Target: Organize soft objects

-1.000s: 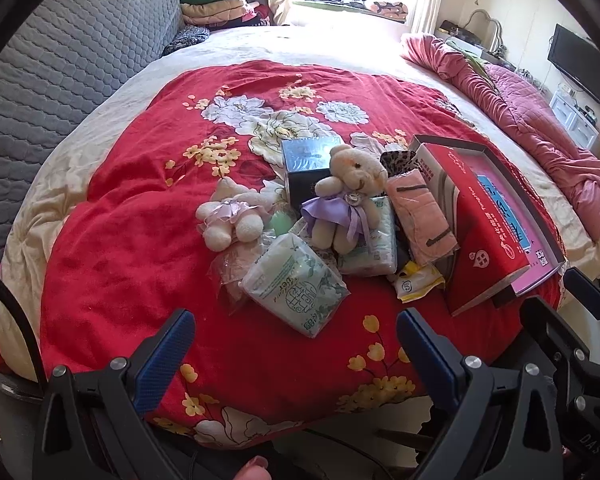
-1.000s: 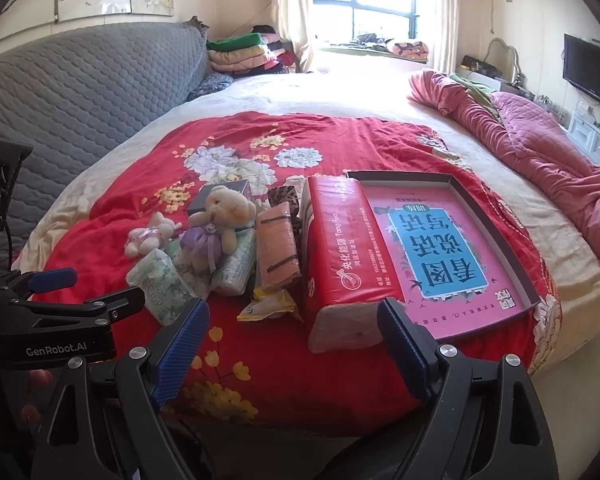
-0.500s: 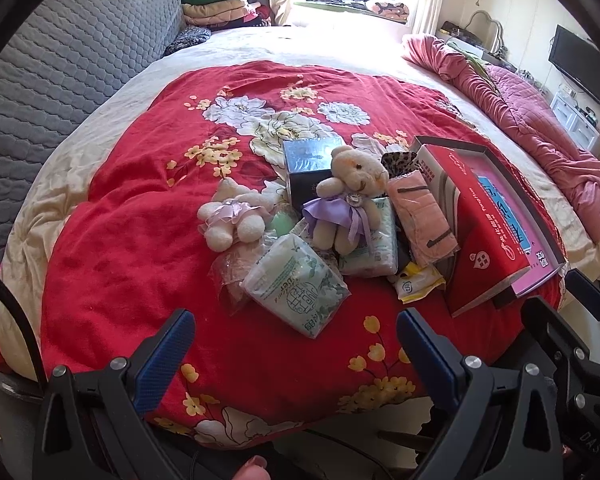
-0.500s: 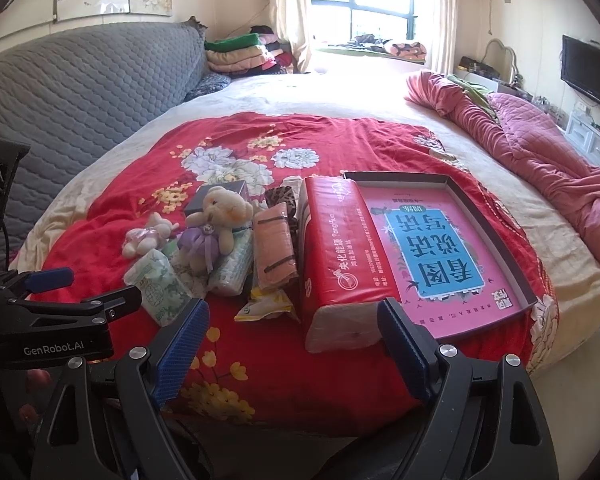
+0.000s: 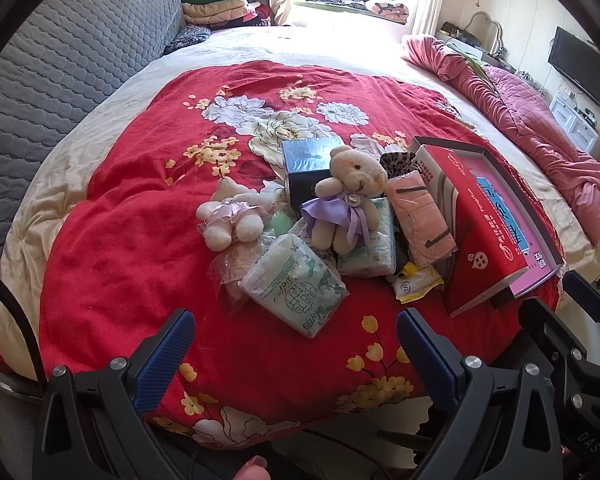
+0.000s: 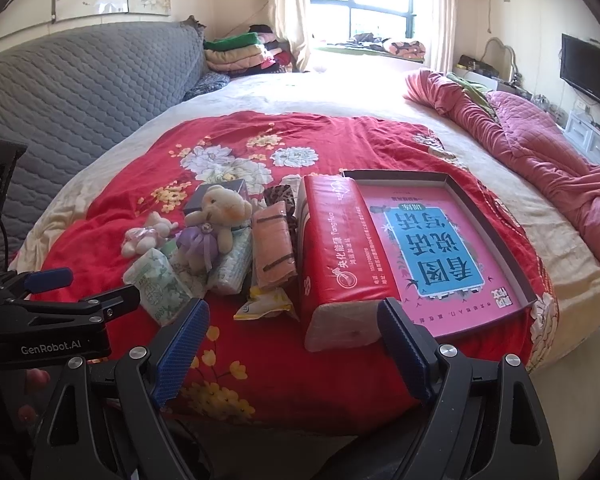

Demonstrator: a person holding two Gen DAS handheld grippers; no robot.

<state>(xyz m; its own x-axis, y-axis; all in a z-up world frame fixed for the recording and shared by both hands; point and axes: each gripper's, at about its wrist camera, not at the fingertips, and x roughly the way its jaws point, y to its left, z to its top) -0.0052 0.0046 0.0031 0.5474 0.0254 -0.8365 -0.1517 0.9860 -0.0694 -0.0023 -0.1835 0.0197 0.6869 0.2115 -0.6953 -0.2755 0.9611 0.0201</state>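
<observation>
A pile of soft things lies on the red floral blanket [image 5: 120,240]: a beige teddy bear with a purple bow [image 5: 348,204], a small white plush [image 5: 230,218], a green-printed tissue pack [image 5: 294,286], a folded pink cloth [image 5: 420,218] and a yellow wipe packet [image 5: 416,286]. A red tissue pack [image 6: 340,256] leans on the pink-lined box lid [image 6: 452,256]. My left gripper [image 5: 296,356] is open and empty, short of the tissue pack. My right gripper [image 6: 294,354] is open and empty, before the red pack.
A dark box [image 5: 308,168] stands behind the bear. A grey quilted headboard [image 5: 60,60] runs along the left. A pink quilt [image 5: 532,120] lies bunched on the right. Folded clothes [image 6: 240,52] are stacked at the back. The bed edge lies just under both grippers.
Both views have shifted only slightly; the right gripper has edged a little nearer the red pack. Nothing on the bed has moved.
</observation>
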